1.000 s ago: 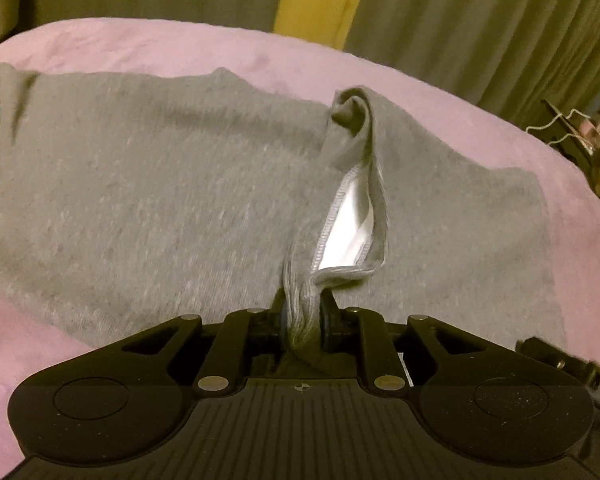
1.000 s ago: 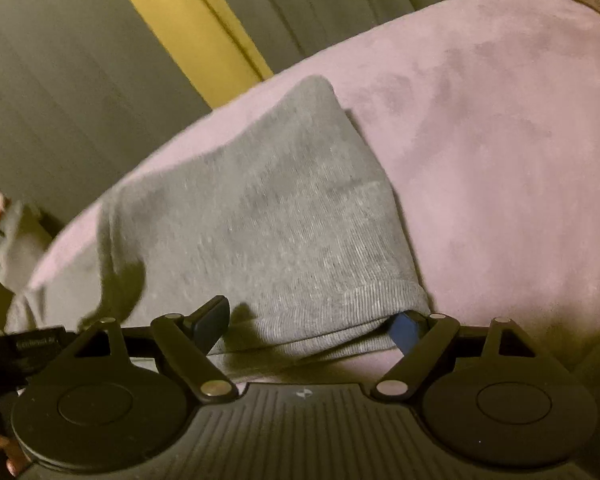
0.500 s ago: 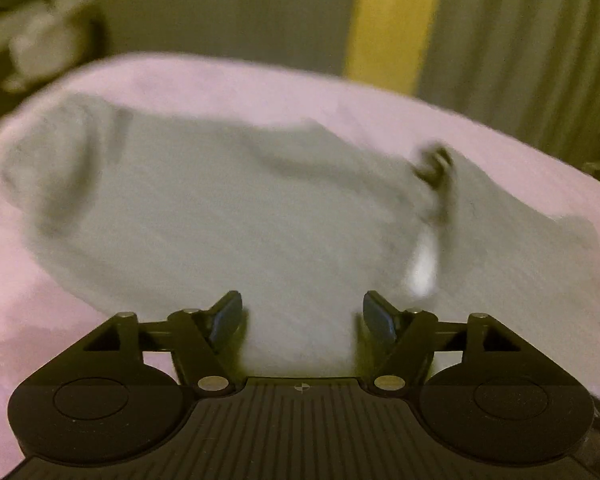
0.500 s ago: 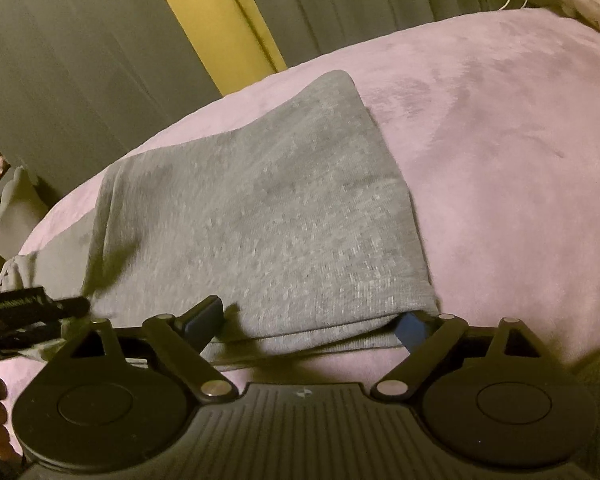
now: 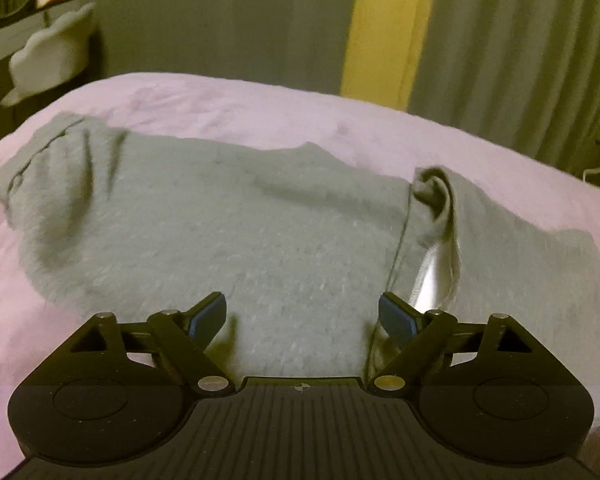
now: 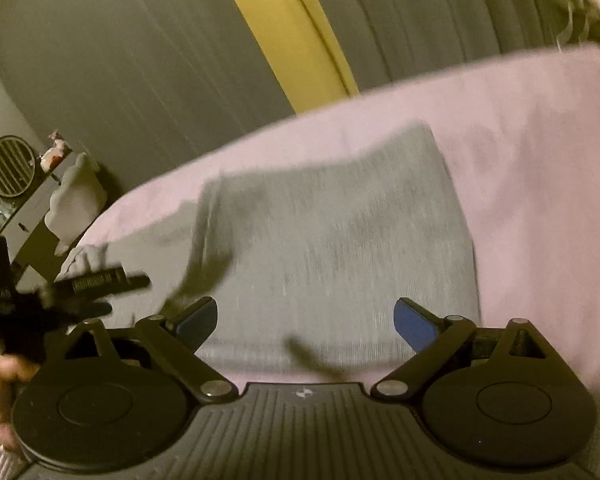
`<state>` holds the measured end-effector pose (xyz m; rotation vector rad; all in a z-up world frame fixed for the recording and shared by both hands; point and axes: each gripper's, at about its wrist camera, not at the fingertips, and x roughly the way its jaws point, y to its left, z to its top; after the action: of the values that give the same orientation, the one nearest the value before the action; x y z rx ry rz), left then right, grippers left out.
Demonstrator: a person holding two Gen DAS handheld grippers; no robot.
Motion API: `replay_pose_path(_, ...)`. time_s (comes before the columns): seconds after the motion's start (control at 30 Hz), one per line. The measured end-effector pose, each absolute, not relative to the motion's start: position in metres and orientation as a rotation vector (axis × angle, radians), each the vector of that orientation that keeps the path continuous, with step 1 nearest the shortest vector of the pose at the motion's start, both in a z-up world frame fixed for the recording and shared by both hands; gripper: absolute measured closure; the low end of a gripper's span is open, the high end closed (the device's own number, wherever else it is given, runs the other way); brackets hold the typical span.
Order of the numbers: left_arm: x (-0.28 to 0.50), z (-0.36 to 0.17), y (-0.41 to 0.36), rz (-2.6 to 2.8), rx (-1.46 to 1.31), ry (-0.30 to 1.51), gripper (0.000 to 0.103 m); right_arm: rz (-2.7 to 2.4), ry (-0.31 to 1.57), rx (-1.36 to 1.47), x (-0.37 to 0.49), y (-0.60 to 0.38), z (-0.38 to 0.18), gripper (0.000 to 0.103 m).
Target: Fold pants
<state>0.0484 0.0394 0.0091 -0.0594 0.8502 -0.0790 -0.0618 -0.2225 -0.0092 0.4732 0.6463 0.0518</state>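
From the left wrist, the grey pants (image 5: 268,232) lie spread on the pink bedspread (image 5: 220,100); the left gripper (image 5: 302,314) is opening wide above them, gripping nothing. From the right wrist, the right gripper (image 6: 305,320) is opening wide over the folded end, pads clear of the cloth.

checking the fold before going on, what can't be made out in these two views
- Near edge of the grey pants: left wrist view, hidden behind the left gripper, jaws opening, nothing pinched.
- Pants hem: right wrist view, motion blur; the right gripper, jaws opening, covers its ends.
- Items on the shelf: too small and blurred.
- Pink bed cover: cut off by every edge.
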Motion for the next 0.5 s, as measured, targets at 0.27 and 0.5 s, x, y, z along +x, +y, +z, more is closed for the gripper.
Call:
replay_pose_path(0.27,0.068,0.006,0.063,-0.129,-0.162,0.837,0.017,0.007,0.620,0.354,0.012,-0.208,-0.002,0.039)
replay_pose_path(0.5,0.130,0.012,0.059,-0.483,-0.307,0.842,0.021,-0.080,0.665,0.348,0.019,-0.208,-0.037,0.038)
